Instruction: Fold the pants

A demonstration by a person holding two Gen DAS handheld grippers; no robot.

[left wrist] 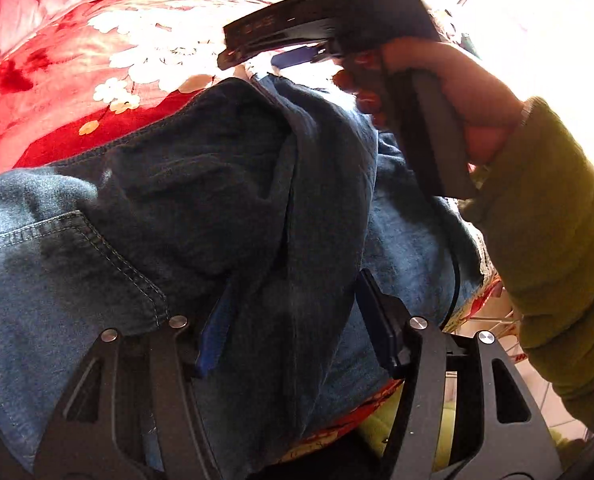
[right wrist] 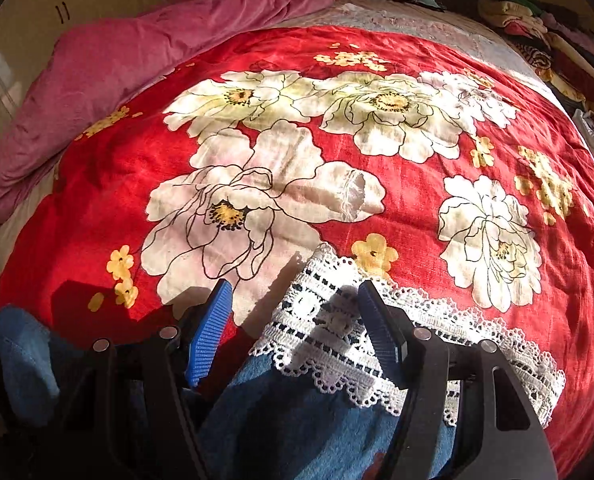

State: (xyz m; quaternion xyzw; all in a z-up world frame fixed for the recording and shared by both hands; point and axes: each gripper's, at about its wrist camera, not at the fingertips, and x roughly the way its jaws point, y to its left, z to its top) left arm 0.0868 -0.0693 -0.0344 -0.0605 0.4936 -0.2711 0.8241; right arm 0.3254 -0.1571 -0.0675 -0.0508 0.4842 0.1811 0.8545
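Observation:
Blue denim pants (left wrist: 201, 208) lie bunched on a red floral bedspread (left wrist: 49, 76), a back pocket at the left. My left gripper (left wrist: 293, 320) is open, its blue pads on either side of a raised denim fold. My right gripper (left wrist: 257, 64) shows at the top of the left wrist view, held by a hand in a green sleeve, over the far end of the pants. In the right wrist view my right gripper (right wrist: 297, 320) is open above the leg hem, which has white lace trim (right wrist: 329, 344). The denim leg (right wrist: 297, 420) runs beneath it.
The red bedspread with white flowers (right wrist: 377, 128) covers the bed. A pink blanket (right wrist: 137, 52) lies rumpled along the far left. Stacked folded clothes (right wrist: 549, 40) sit at the far right. Cupboards (right wrist: 37, 20) stand behind the bed. Bright window light is at the right (left wrist: 537, 20).

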